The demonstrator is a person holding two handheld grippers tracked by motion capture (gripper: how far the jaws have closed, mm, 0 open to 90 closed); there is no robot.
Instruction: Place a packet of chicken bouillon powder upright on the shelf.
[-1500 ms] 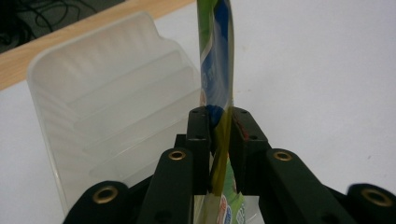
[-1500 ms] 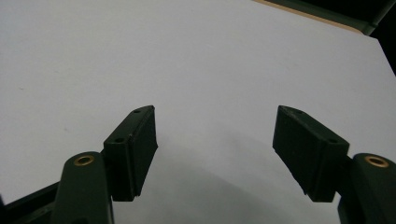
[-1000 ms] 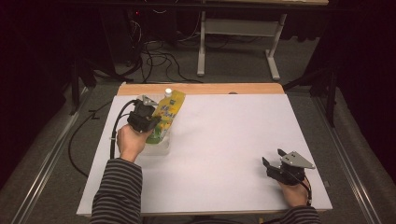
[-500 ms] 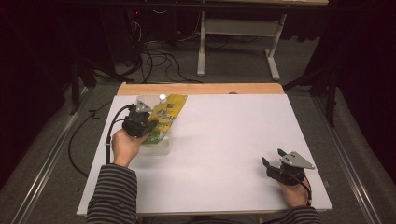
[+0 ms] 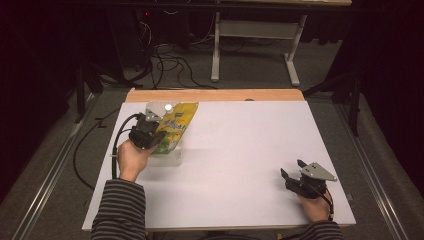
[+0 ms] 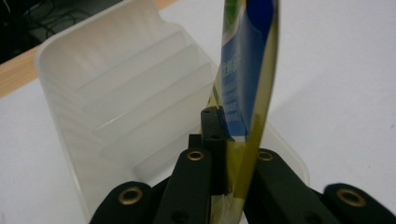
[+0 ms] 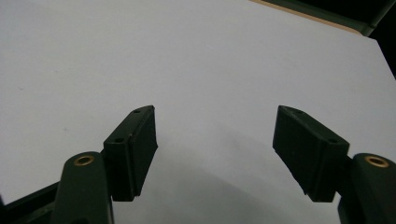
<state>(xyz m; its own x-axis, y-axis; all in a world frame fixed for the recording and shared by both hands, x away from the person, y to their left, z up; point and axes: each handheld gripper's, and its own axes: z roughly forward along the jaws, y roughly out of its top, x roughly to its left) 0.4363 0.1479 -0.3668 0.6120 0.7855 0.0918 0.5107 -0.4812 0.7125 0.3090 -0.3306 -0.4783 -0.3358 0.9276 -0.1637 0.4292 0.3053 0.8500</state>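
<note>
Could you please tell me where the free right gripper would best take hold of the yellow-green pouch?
Probably the flat yellow-green plastic pouch by its free upper edge, from the table's open right side: it stands tilted in the translucent container, and the left gripper already pinches its lower part.

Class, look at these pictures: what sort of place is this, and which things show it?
Probably a lab or recording workspace, not a home: a white-covered table in a dark room, loose cables on the grey floor, a metal desk frame behind, and a person holding the left gripper and right gripper.

A yellow-green snack pouch (image 5: pixel 176 125), blue-panelled on one face, is held edge-up and tilted over a clear plastic container (image 5: pixel 170 156) that is set on the white surface's left part.
</note>
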